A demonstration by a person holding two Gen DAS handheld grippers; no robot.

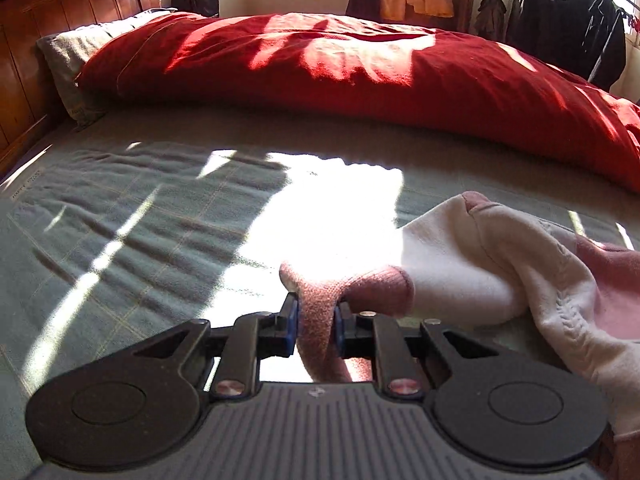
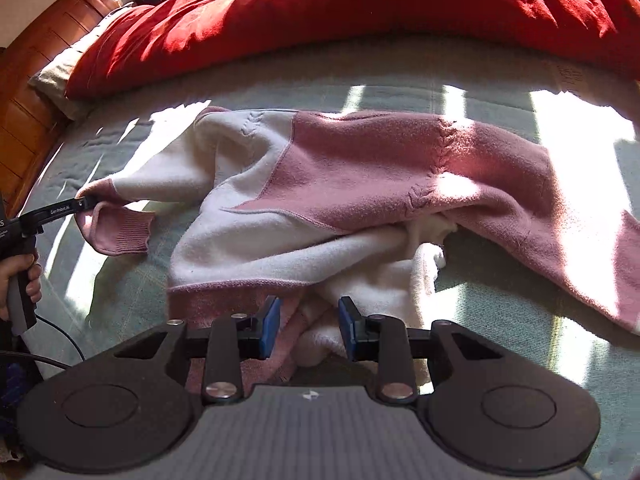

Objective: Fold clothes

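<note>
Bed sheet (image 2: 120, 300): grey-green, faint grid weave, sun-striped. Red duvet (image 2: 320, 12) bunched at 12 o'clock, soft and creased. Pink-and-white knit sweater (image 2: 360, 168) lies crumpled mid-sheet, fuzzy, cable stitching along the seams, ribbed cuff (image 2: 124, 234) at 9 o'clock. My left gripper (image 1: 316, 330) is clamped on that pink cuff (image 1: 320, 312), blue pads pressing both sides. Its arm reads "GenRobot.AI" from the right wrist view. My right gripper (image 2: 307, 330) sits jaws apart over the hem (image 2: 224, 300) at 6 o'clock, gripping nothing.
</note>
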